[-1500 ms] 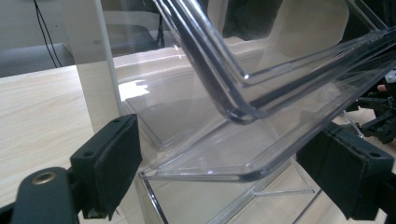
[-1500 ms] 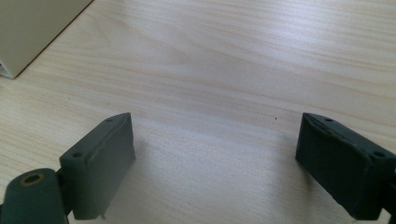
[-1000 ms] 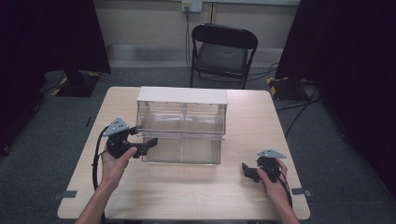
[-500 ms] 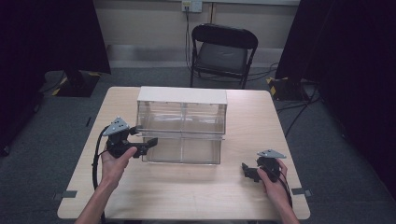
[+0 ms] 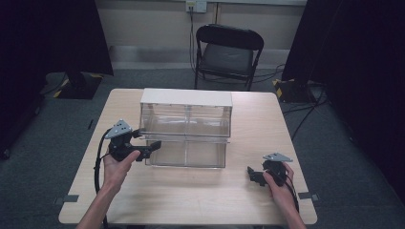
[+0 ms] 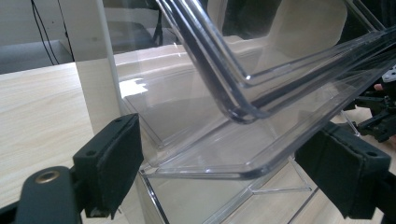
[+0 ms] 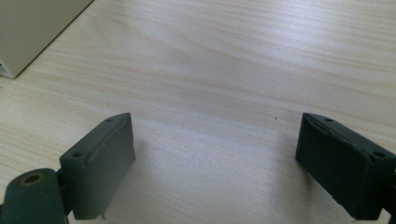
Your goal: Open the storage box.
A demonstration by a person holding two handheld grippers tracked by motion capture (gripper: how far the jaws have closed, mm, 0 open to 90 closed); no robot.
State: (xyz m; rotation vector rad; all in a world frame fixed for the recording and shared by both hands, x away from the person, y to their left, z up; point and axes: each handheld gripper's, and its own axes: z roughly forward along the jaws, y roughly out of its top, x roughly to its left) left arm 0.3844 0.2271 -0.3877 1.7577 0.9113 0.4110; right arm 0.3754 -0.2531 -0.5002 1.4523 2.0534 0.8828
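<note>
Left hand-held gripper (image 5: 152, 145) jaws spread; right hand-held gripper (image 5: 251, 174) likewise.

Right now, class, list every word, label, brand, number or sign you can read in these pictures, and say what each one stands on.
None can be read.
The clear drawer unit, the table, the folding chair and both grippers, left gripper and right gripper, carry no legible text.
The wall outlet has marks too small to read.
</note>
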